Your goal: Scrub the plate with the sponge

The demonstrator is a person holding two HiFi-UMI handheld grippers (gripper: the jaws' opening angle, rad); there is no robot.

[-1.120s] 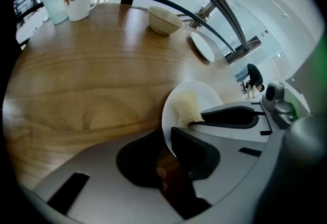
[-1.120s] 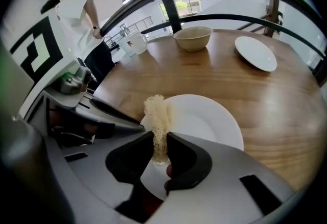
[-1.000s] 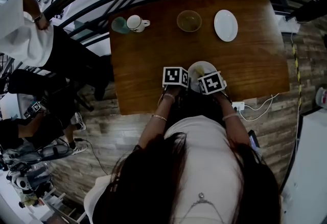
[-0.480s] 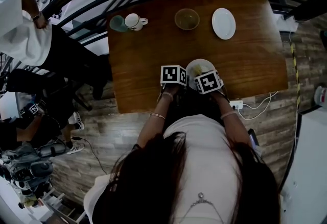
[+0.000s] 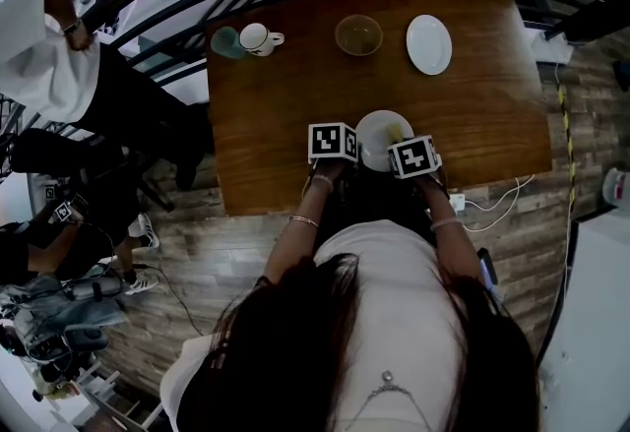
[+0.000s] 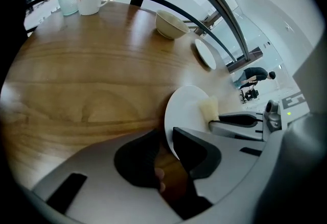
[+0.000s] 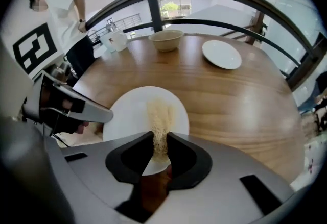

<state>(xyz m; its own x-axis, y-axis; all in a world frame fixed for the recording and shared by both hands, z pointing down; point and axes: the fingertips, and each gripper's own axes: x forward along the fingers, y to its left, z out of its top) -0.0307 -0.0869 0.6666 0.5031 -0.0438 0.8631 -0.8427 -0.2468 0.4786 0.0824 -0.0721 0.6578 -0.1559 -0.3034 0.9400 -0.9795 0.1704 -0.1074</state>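
My right gripper (image 7: 160,142), clenched on the sponge (image 7: 159,116), has just swept sideways across the white plate (image 7: 127,116); my left gripper (image 6: 167,139) pins its rim, so scrubbing continues.

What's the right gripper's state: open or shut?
Shut on the sponge: in its own view the right gripper has both fingers pressed against the yellowish sponge, over the white plate.
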